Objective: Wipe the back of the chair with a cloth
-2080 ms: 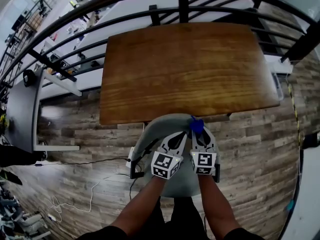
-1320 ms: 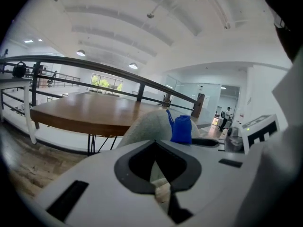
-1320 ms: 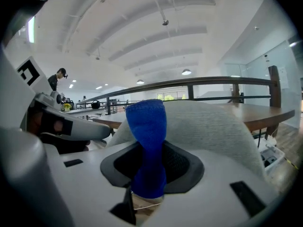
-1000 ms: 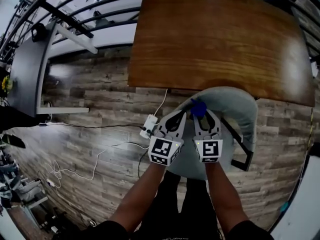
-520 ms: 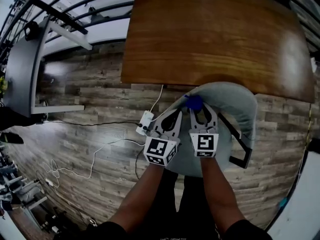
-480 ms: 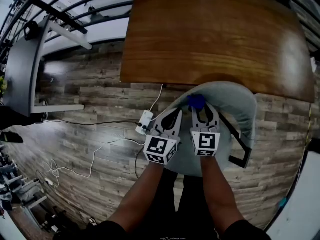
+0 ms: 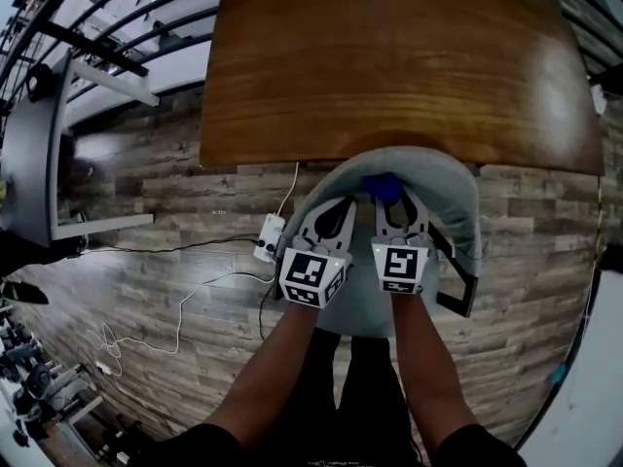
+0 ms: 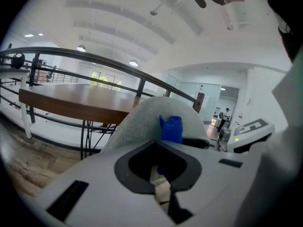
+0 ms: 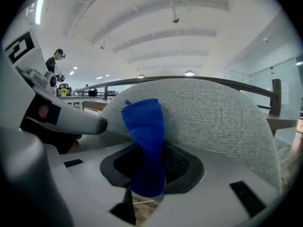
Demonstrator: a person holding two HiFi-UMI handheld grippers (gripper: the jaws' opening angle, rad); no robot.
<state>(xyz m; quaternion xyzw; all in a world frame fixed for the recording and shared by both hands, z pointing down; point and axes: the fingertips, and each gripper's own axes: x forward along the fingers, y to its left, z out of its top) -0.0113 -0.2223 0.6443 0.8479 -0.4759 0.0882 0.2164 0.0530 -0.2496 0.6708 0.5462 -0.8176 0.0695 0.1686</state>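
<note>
The grey upholstered chair (image 7: 458, 197) stands against the wooden table, its curved back rim toward me. A small blue cloth (image 7: 382, 185) sits on the middle of that rim. My right gripper (image 7: 394, 205) is shut on the cloth. In the right gripper view the cloth (image 9: 144, 141) stands up from the right gripper (image 9: 147, 193) and lies against the grey back (image 9: 213, 112). My left gripper (image 7: 336, 217) hovers just left of it, shut with nothing in it. In the left gripper view the left gripper (image 8: 163, 193) faces the chair back (image 8: 142, 119) and the cloth (image 8: 171, 129).
The brown wooden table (image 7: 389, 66) fills the space behind the chair, with a black railing (image 7: 97, 52) beyond it. A white power strip (image 7: 265, 251) and cables lie on the plank floor to the left. The chair's black armrest (image 7: 458, 280) juts out on the right.
The head view has swung, so the chair now sits centred under the table edge. Both grippers and the cloth have slid along the back rim toward its middle.
</note>
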